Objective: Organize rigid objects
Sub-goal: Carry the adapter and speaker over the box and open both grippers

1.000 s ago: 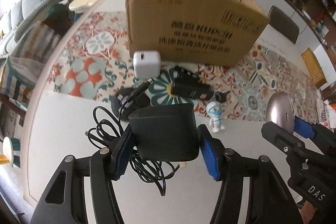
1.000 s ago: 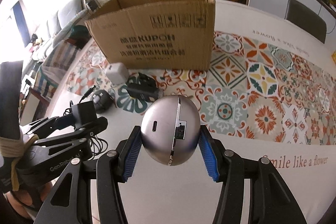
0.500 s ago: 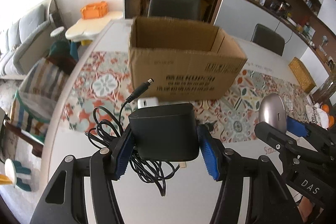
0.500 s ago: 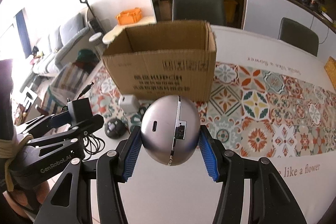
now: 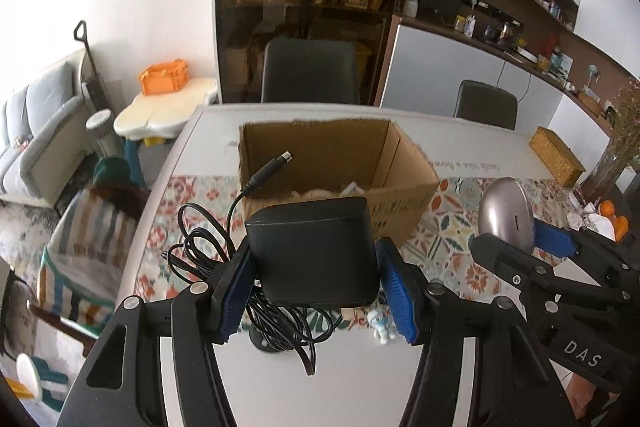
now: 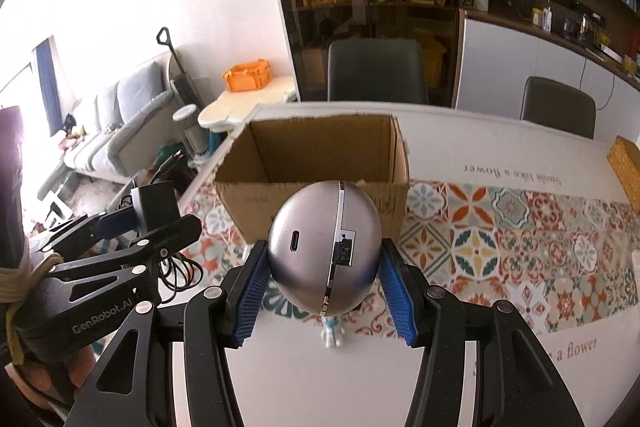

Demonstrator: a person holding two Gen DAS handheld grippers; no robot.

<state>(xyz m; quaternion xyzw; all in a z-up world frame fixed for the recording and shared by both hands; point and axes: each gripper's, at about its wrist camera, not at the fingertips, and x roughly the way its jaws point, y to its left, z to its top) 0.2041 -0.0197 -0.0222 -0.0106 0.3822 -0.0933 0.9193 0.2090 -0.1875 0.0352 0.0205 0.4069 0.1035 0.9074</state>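
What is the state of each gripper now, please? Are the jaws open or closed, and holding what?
Left gripper: jaws closed on the black power adapter.
Right gripper: jaws closed on the silver round device.

left hand-held gripper (image 5: 316, 291): black frame, blue ribbed pads, at 6 o'clock in the left wrist view
power adapter (image 5: 312, 253): matte black, with a black cord (image 5: 208, 251) at 9 o'clock of it
right hand-held gripper (image 6: 322, 285): black frame, blue pads, white lettering seen at 4 o'clock in the left wrist view
egg-shaped device (image 6: 324, 247): brushed silver with a chrome seam
cardboard box (image 6: 320, 155): plain brown, dark print on its front
surface (image 6: 480, 131): white, with brown script lettering
table runner (image 6: 520, 223): tile pattern in orange, teal, cream and red
figurine (image 6: 331, 331): white with blue touches
basket (image 5: 556, 157): woven yellow-tan, at 3 o'clock
crate (image 6: 246, 75): orange, at 10 o'clock
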